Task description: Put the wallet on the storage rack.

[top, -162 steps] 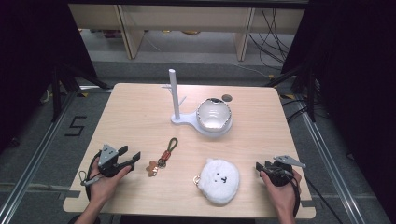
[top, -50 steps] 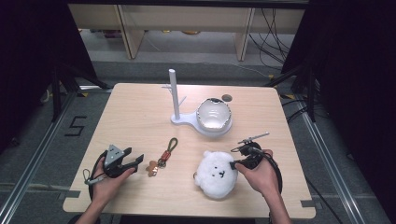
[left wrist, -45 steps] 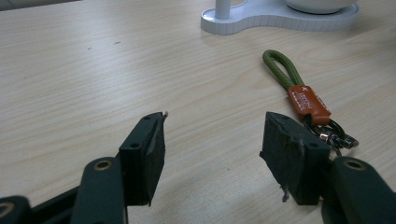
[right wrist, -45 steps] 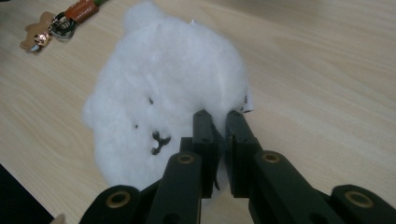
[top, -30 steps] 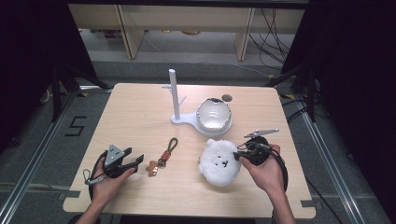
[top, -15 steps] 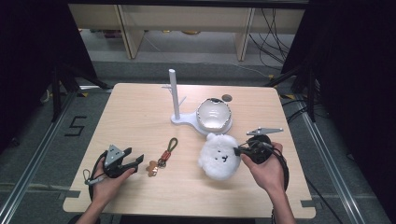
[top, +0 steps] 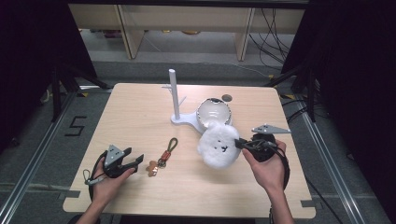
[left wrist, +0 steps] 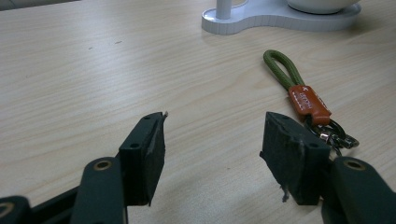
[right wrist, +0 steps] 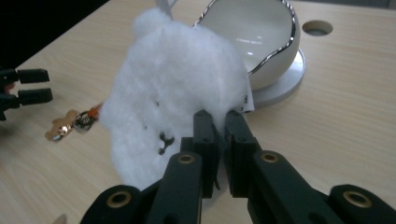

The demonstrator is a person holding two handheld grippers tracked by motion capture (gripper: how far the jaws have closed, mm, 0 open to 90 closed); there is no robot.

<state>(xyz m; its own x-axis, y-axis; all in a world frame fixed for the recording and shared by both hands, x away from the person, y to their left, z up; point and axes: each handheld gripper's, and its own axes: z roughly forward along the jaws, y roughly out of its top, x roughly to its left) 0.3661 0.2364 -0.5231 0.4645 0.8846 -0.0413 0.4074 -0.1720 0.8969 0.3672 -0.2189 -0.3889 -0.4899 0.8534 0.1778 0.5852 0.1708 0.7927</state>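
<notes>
High view, near to far: left gripper (top: 133, 163) rests open-jawed on the pale wooden table (top: 140, 107) beside a green-loop keychain (top: 164, 152), right gripper (top: 240, 143) pinches a fluffy white round plush (top: 217, 144) right of centre, touching the glossy white bowl (top: 214, 112) on a white stand (top: 176, 100).

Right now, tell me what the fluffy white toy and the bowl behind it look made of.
Fluffy white toy: apparently plush fleece, matte and fuzzy, pinched by the right tongs. Bowl: likely glazed ceramic, glossy white with highlights and a dark metallic-looking rim.
</notes>
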